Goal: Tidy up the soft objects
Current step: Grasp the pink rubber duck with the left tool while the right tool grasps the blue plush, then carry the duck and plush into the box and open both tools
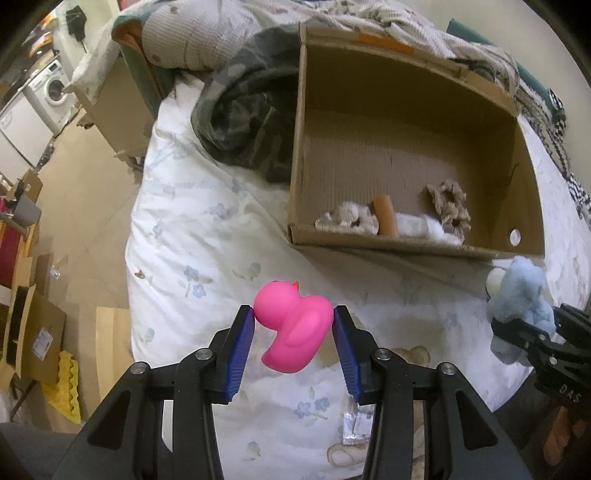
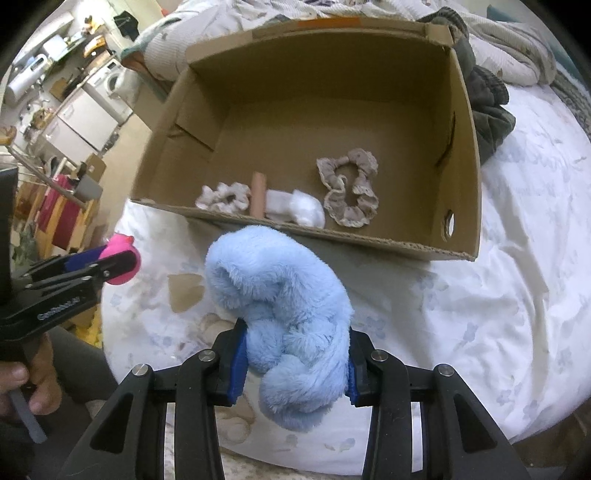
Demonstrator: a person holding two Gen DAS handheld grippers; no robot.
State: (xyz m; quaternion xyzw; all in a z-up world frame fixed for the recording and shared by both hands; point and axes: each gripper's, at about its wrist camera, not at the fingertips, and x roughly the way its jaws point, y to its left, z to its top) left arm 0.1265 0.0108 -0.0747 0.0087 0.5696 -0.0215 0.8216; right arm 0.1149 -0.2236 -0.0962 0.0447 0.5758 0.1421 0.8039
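Note:
My left gripper point(image 1: 294, 325) is shut on a pink rubber duck point(image 1: 293, 328) and holds it above the bed, in front of the cardboard box point(image 1: 406, 247). My right gripper point(image 2: 295, 354) is shut on a fluffy light-blue plush toy point(image 2: 284, 295), held just short of the box's near wall point(image 2: 332, 236). The box holds a beige scrunchie point(image 2: 349, 192), a white scrunchie point(image 2: 223, 197), a white soft piece point(image 2: 299, 208) and a small brown tube point(image 2: 258, 195). The right gripper with the plush shows in the left wrist view point(image 1: 524, 321); the left gripper with the duck shows in the right wrist view point(image 2: 118, 262).
The box sits on a white floral duvet point(image 1: 207, 236). A dark camouflage garment point(image 1: 243, 110) lies left of the box and dark green clothing point(image 2: 487, 107) to its right. A pillow point(image 1: 192, 33) lies behind. Floor with cardboard boxes point(image 1: 33, 332) lies left of the bed.

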